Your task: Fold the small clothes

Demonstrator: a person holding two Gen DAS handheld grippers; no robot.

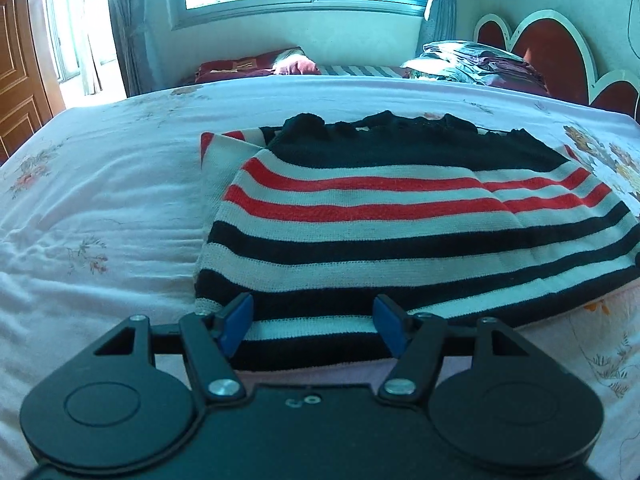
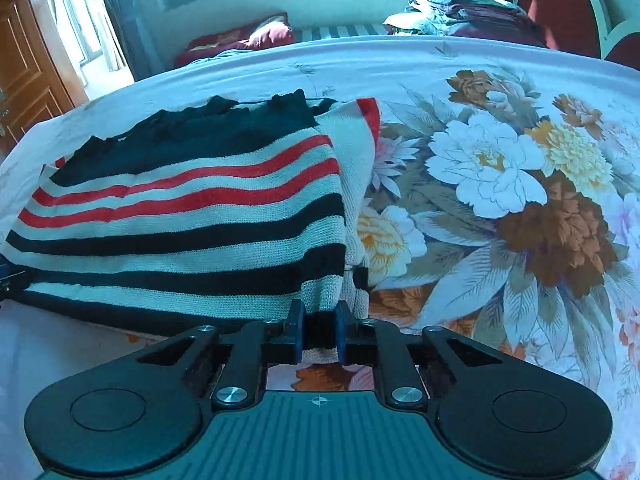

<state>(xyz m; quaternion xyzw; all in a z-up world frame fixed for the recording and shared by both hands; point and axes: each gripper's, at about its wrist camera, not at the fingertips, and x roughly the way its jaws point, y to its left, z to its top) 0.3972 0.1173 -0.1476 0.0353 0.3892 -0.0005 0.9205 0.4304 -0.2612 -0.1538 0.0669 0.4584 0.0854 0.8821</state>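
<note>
A knitted sweater [image 1: 400, 216] with black, white and red stripes lies folded on the bed; it also shows in the right wrist view [image 2: 192, 216]. My left gripper [image 1: 314, 322] is open, its blue pads either side of the sweater's near hem, at its left part. My right gripper [image 2: 319, 328] is shut on the sweater's near right corner, and the cloth bunches up between its pads. The left gripper's tip shows at the left edge of the right wrist view [image 2: 6, 276].
The bed is covered by a floral sheet [image 2: 500, 184], pale pink on the left [image 1: 100, 208]. Folded bedding [image 1: 480, 64] and a red headboard [image 1: 560, 52] stand at the back right. A dark red pillow [image 1: 248, 66] lies under the window. A wooden door [image 1: 16, 72] is at the left.
</note>
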